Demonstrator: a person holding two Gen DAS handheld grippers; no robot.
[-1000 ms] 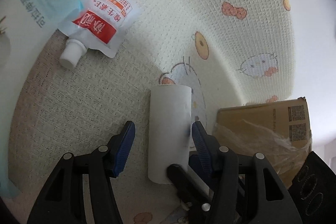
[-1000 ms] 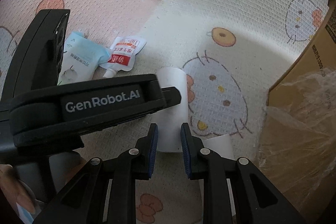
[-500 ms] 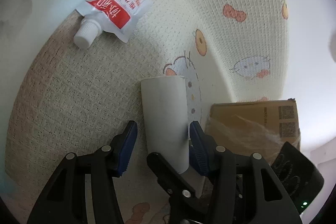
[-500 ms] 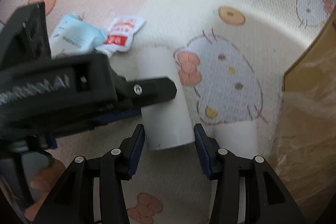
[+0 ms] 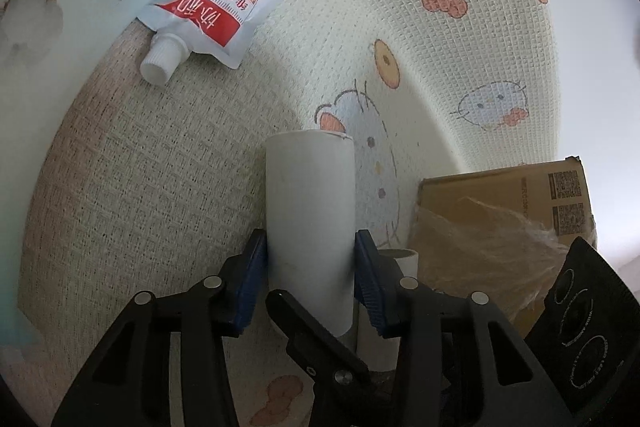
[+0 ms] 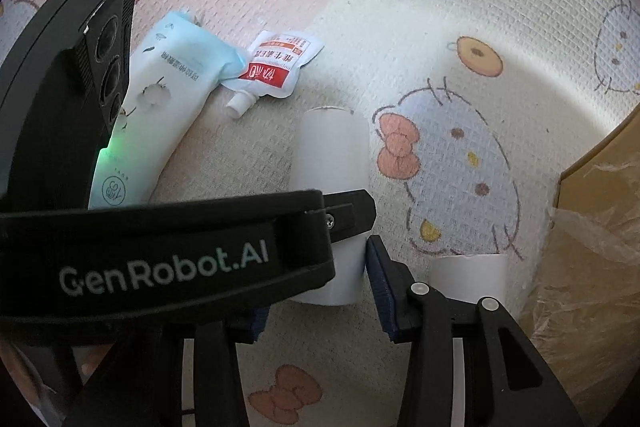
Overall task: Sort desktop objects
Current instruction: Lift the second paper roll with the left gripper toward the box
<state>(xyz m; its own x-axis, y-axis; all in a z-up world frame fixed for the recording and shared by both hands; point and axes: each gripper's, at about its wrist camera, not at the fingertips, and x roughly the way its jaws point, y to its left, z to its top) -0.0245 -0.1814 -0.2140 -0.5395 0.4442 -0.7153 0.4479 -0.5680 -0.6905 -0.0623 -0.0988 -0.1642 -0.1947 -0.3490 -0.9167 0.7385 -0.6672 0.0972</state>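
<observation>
White paper tube (image 5: 310, 227) lies on its side on the cartoon-print mat (image 5: 160, 187), just left of the cardboard box (image 5: 500, 211); a shorter second tube (image 6: 468, 279) lies between it and the box. Left gripper (image 5: 310, 267) straddles the tube's near half, blue pads touching both flanks, so it reads as clamped on the tube. Right gripper (image 6: 316, 291) also brackets the tube's near end; its right pad sits at the tube's edge, its left pad is hidden under the left tool's body, so I cannot tell whether it presses. Judged step: hand the tube to one tool and carry it toward the box. To do it well, let only one gripper bear the load, keep the squeeze light so the hollow wall does not crush, and lift straight up, clear of the second tube. Against the earlier views: left jaws stood wide of the tube and have just been closing onto it; right jaws were nearly together, opened around the tube, then closed slightly. Red sachet (image 5: 208, 3) and blue pack (image 6: 168, 107), far side of the tube, unmoved.
</observation>
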